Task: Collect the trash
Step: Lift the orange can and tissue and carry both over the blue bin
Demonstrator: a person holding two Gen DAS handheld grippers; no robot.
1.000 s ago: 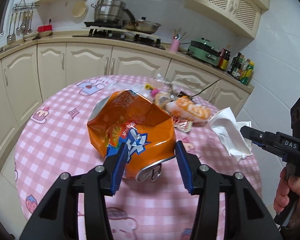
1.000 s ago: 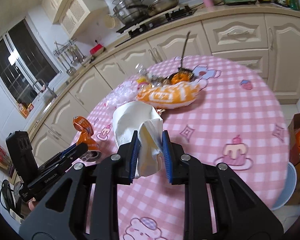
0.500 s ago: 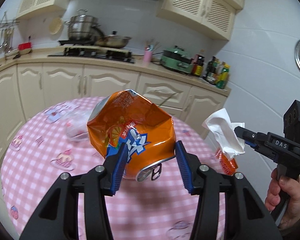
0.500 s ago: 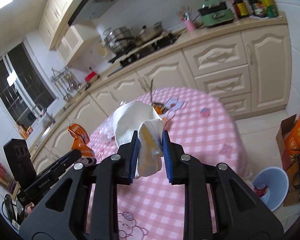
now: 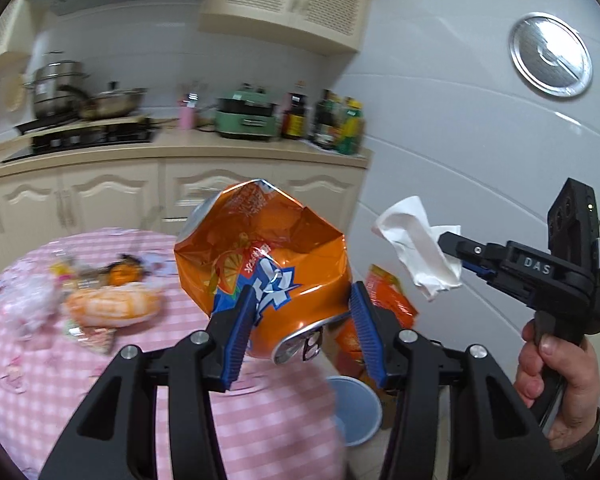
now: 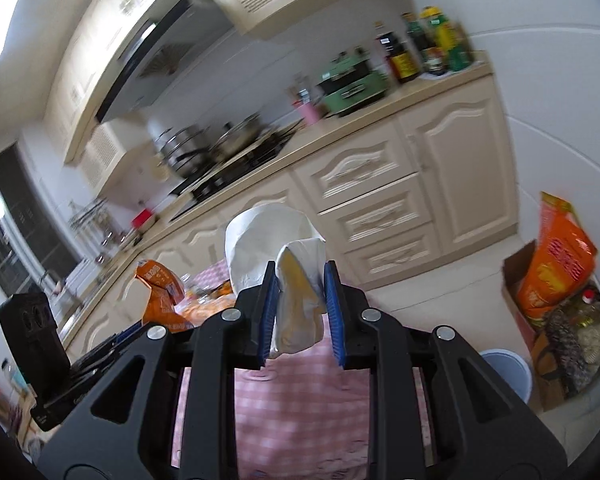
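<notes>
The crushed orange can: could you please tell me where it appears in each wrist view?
Left wrist view: crushed orange can fills the centre, clamped in the left gripper.
Right wrist view: it sits small at left-centre, beside the white tissue.
Shared landmark: the green appliance on the counter.

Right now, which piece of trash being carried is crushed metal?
The orange soda can in the left gripper, dented with its pull-tab showing; the right gripper holds a soft white tissue.

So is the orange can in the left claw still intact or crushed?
Crushed: the orange can has caved, creased walls and a bent top, and sits pinched in the left claw.
</notes>
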